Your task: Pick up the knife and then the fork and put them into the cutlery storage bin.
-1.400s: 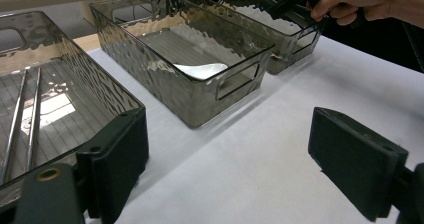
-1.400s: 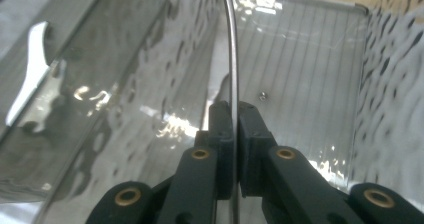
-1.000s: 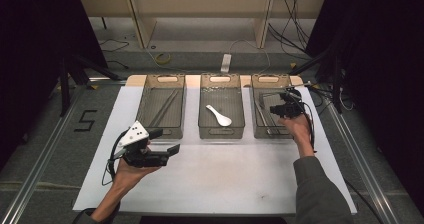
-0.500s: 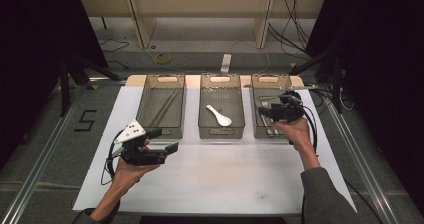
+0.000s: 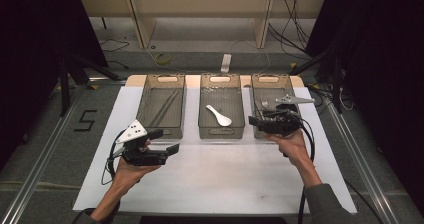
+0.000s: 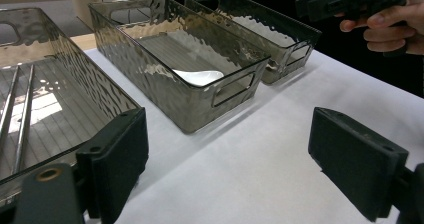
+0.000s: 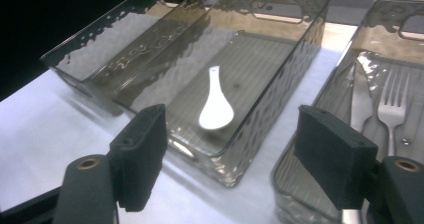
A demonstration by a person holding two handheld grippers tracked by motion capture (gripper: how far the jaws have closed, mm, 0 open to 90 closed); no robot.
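Three smoky clear bins stand in a row on a white mat (image 5: pixel 215 179). The left bin (image 5: pixel 145 101) holds two thin metal rods (image 5: pixel 165 108) (image 6: pixel 17 114). A white spoon (image 5: pixel 219 115) (image 7: pixel 216 106) lies in the middle bin (image 5: pixel 221 132) (image 7: pixel 300 54). A fork (image 7: pixel 392 109) and a knife (image 7: pixel 360 99) lie in the right bin (image 5: pixel 269 77). My right gripper (image 5: pixel 252 124) (image 7: pixel 235 159) hovers over the right bin's near left corner and points left. Its jaws have just been opening and nothing is between them. My left gripper (image 5: pixel 165 140) (image 6: pixel 235 164) hangs open and empty in front of the left bin.
Metal rails (image 5: pixel 45 149) run along both sides of the table. A wooden shelf frame (image 5: pixel 200 4) and loose cables (image 5: pixel 165 59) lie on the floor beyond the bins. Bare mat stretches between the bins and the front edge.
My right gripper has drawn back from deeper over the right bin toward its near left corner, and its jaws have spread wider. The left gripper has stayed put.
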